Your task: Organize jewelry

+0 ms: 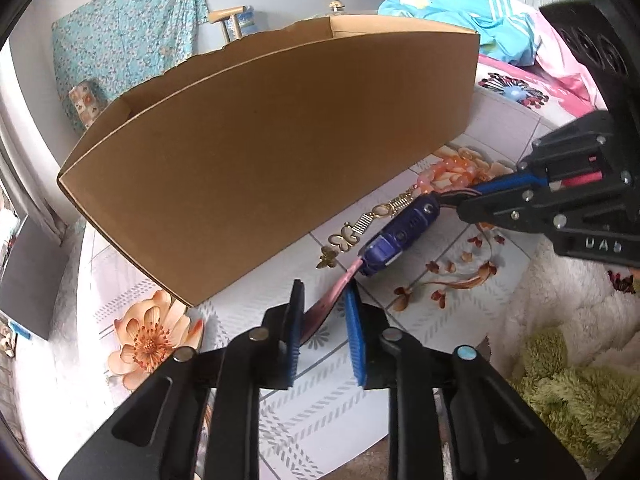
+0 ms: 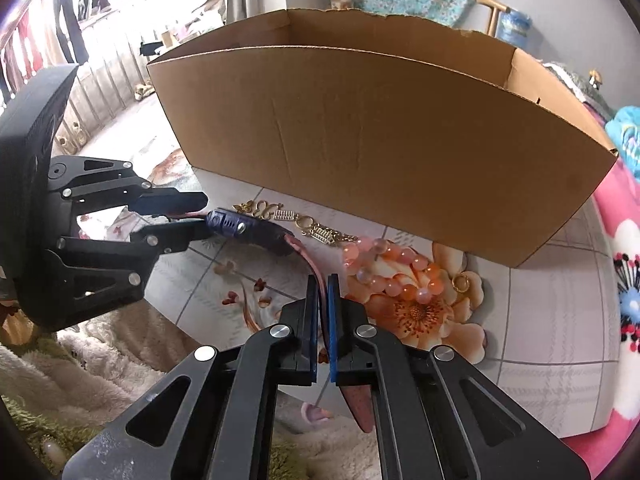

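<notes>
Blocking the view past it, a tall cardboard box hides its own contents and much of the room in both wrist views. Left hand-held gripper has its jaws narrow, pink strap between the pads; contact there is hard to make out. Purple watch is stretched between both tools, just in front of the box. Right hand-held gripper is clamped tight on the watch's other strap end, tail poking out below. Gold butterfly chain and orange bead bracelet lie on the floral-patterned worktop near the box. Fluffy blanket, bedding, hanging clothes around.
</notes>
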